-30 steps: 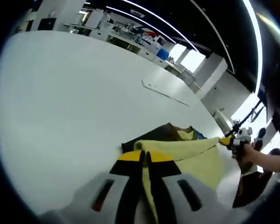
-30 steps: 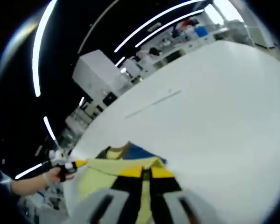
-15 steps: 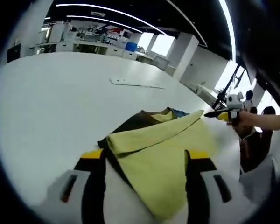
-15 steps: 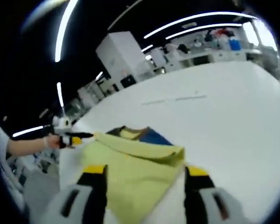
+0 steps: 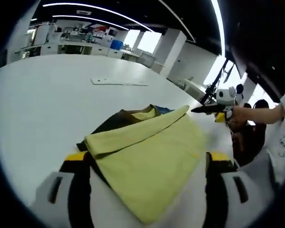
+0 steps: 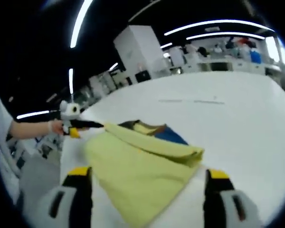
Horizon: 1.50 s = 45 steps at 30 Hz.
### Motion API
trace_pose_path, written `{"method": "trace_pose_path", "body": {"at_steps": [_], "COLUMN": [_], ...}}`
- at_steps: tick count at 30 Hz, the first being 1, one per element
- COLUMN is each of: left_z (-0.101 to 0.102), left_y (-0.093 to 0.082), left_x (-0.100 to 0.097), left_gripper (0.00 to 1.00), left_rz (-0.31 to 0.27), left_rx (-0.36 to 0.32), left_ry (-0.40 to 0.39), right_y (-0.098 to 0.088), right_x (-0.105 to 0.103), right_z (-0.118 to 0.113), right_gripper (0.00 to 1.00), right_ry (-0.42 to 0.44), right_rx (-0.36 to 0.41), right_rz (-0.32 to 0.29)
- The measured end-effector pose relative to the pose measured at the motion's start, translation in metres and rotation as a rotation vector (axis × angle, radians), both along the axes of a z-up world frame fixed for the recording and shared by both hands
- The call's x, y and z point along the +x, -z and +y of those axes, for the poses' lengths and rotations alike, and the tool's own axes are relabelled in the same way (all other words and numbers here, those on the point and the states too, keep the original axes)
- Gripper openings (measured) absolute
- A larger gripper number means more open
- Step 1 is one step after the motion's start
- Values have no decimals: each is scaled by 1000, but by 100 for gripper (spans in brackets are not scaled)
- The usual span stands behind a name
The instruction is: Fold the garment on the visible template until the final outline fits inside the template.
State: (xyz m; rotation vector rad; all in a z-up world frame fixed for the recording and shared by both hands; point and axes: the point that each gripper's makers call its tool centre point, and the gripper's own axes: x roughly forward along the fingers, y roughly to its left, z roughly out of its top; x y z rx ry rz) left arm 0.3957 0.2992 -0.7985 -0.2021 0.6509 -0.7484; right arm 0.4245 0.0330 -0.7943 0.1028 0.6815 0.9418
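Left gripper [image 5: 147, 164] jaws spread wide, gripping nothing; yellow garment [image 5: 152, 152] lies folded on white table [image 5: 47, 95], between them; right gripper [image 6: 145, 183] likewise spread, empty; next fold probably needs both edge corners pinched evenly, fabric kept flat.

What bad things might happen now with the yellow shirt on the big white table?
1. Both grippers, left and right, are open and hold nothing, so the yellow garment lies as dropped; its top fold looks slanted and could end up crooked.
2. The garment's near edge lies between the jaws in both views. A careless regrab might pinch several layers and undo the fold.
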Motion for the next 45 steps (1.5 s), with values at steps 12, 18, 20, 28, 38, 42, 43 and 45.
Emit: {"method": "trace_pose_path", "body": {"at_steps": [12, 18, 20, 28, 38, 42, 43, 45], "left_z": [-16, -21, -22, -29, -19, -15, -15, -14], "left_y": [10, 11, 11, 7, 9, 10, 10, 10], "left_x": [-9, -11, -7, 14, 45, 53, 54, 56], "left_gripper": [97, 95, 94, 96, 96, 96, 96, 96], "left_rz": [57, 65, 63, 47, 23, 13, 14, 15], "left_rx": [-14, -19, -26, -59, -56, -53, -55, -58], "left_ry": [26, 25, 21, -7, -60, -72, -76, -82], "right_y": [4, 15, 18, 20, 19, 19, 19, 19], "right_x": [-5, -4, -2, 11, 45, 52, 54, 59], "right_z": [16, 21, 23, 29, 24, 24, 23, 22], "right_gripper": [97, 96, 96, 94, 90, 91, 91, 91], "right_ry": [-47, -61, -64, -66, 21, 55, 64, 73], "right_rx": [2, -10, -17, -27, 12, 23, 23, 28], "right_rz": [19, 40, 39, 39, 34, 32, 31, 32]}}
